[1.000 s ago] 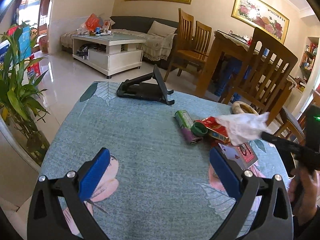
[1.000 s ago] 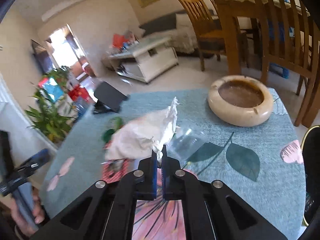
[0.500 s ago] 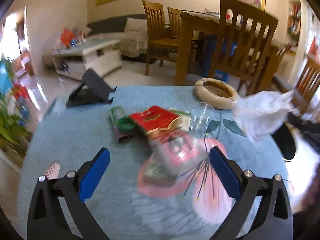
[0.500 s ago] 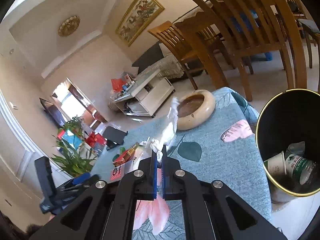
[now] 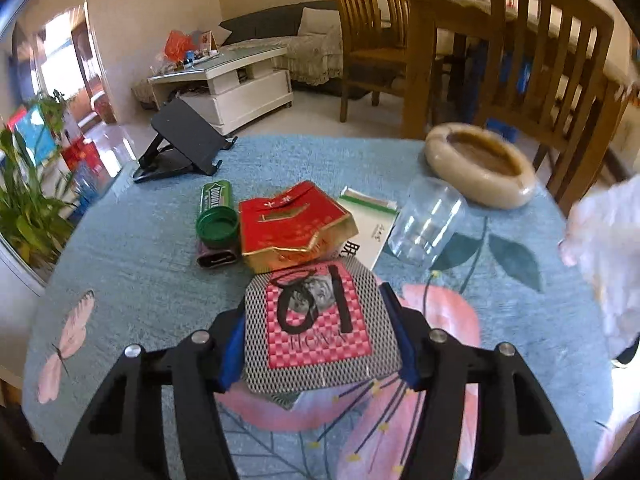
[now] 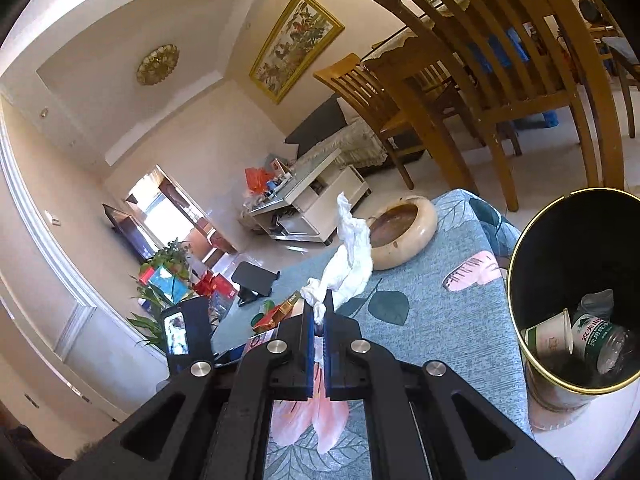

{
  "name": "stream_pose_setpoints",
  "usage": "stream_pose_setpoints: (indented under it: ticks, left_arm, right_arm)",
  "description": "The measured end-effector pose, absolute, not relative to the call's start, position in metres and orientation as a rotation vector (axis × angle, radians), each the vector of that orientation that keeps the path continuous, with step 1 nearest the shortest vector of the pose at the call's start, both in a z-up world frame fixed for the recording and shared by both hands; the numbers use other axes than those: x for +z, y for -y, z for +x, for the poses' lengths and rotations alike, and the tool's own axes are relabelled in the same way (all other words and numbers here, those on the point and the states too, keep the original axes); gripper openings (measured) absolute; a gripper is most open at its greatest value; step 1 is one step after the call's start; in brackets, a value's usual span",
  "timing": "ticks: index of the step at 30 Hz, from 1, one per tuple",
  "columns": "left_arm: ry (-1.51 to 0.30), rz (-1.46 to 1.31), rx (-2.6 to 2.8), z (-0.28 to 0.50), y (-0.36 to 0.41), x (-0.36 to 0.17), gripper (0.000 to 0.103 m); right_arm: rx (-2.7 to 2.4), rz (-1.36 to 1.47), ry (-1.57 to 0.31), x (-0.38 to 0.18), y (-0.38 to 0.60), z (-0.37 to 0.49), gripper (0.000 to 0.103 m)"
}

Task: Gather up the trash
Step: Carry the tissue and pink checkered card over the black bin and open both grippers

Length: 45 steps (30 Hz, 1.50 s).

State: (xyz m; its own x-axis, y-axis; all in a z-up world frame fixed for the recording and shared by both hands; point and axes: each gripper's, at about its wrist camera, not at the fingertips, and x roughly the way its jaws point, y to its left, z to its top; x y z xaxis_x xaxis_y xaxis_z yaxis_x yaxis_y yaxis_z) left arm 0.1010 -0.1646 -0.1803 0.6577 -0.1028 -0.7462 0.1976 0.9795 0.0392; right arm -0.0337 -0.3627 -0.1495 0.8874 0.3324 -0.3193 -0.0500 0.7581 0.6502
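My left gripper (image 5: 316,336) has closed around a red-and-silver checked packet (image 5: 316,320) lying on the blue flowered tablecloth (image 5: 132,248); both blue pads touch its sides. Beyond it lie a red and gold packet (image 5: 292,224), a green gum tube with a green cap (image 5: 216,216), a white leaflet (image 5: 372,224) and a clear plastic cup (image 5: 428,220). My right gripper (image 6: 318,320) is shut on a crumpled white tissue (image 6: 348,264), held in the air over the table. A gold-rimmed black bin (image 6: 516,280) stands to its right, holding a paper cup and a bottle.
A beige ceramic ashtray (image 5: 480,164) sits at the table's far right. A black folding stand (image 5: 180,140) sits at the far left. Wooden chairs (image 5: 548,52) stand behind the table. A potted plant (image 5: 24,200) is off the left edge.
My left gripper swung right, moved onto the checked packet and closed its pads on it. My right gripper carried the tissue up and right, toward the bin.
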Motion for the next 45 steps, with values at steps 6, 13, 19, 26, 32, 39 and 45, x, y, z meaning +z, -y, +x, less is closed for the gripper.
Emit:
stream_pose_setpoints:
  ticks: [6, 13, 19, 26, 32, 39, 45]
  left_arm:
    - [-0.771, 0.062, -0.243, 0.078, 0.114, -0.162, 0.059]
    - [-0.709, 0.028, -0.339, 0.052, 0.096, -0.136, 0.059]
    - [-0.661, 0.097, -0.374, 0.032, 0.123, -0.126, 0.06]
    - [-0.662, 0.173, -0.447, 0.011, 0.163, -0.129, 0.06]
    - [-0.658, 0.221, -0.523, -0.002, 0.198, -0.132, 0.06]
    - [-0.647, 0.269, -0.614, -0.013, 0.242, -0.134, 0.061]
    - [-0.648, 0.297, -0.691, -0.02, 0.284, -0.139, 0.061]
  right_arm:
    - [0.207, 0.674, -0.434, -0.149, 0.361, -0.036, 0.004]
    - [0.186, 0.659, -0.456, -0.151, 0.358, -0.034, 0.004]
    - [0.139, 0.618, -0.496, -0.158, 0.36, -0.037, 0.003]
    - [0.055, 0.612, -0.46, -0.154, 0.384, -0.056, 0.004]
    - [-0.126, 0.644, -0.359, -0.141, 0.443, -0.099, 0.004]
    - [-0.303, 0.604, -0.377, -0.143, 0.482, -0.122, 0.004]
    - [-0.38, 0.68, -0.553, -0.179, 0.504, -0.099, 0.01]
